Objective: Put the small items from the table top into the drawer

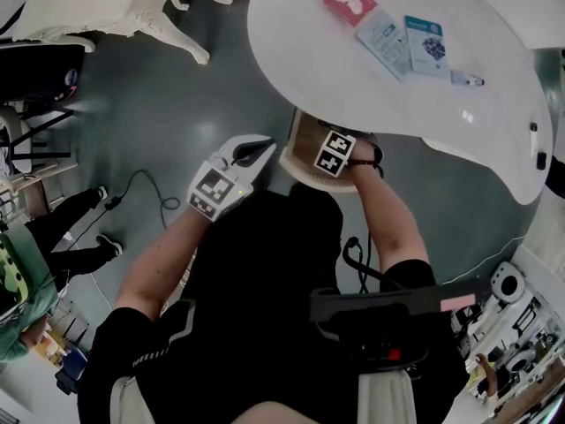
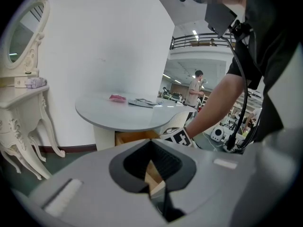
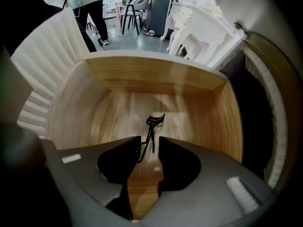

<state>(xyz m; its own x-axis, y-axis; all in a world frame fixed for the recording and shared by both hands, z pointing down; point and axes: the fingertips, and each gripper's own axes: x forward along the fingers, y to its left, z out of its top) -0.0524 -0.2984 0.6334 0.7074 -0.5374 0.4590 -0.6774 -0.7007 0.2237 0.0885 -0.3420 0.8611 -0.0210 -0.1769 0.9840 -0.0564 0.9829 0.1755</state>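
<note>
Hovering over rounded wooden drawer [image 3: 156, 74], right claw [image 3: 147, 141] released, slim black eyelash curler [image 3: 152, 124], left claw [image 2: 151, 143] clenched

Black eyelash curler [image 3: 149, 135] — inside wooden drawer [image 3: 156, 77].

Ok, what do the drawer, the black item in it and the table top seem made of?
Drawer: light wood or veneer, satin, with visible grain.
Black item: thin and rigid, likely dark-coated metal, though uncertain.
Table top: smooth glossy white, showing reflections; painted or laminated, can't tell.
</note>
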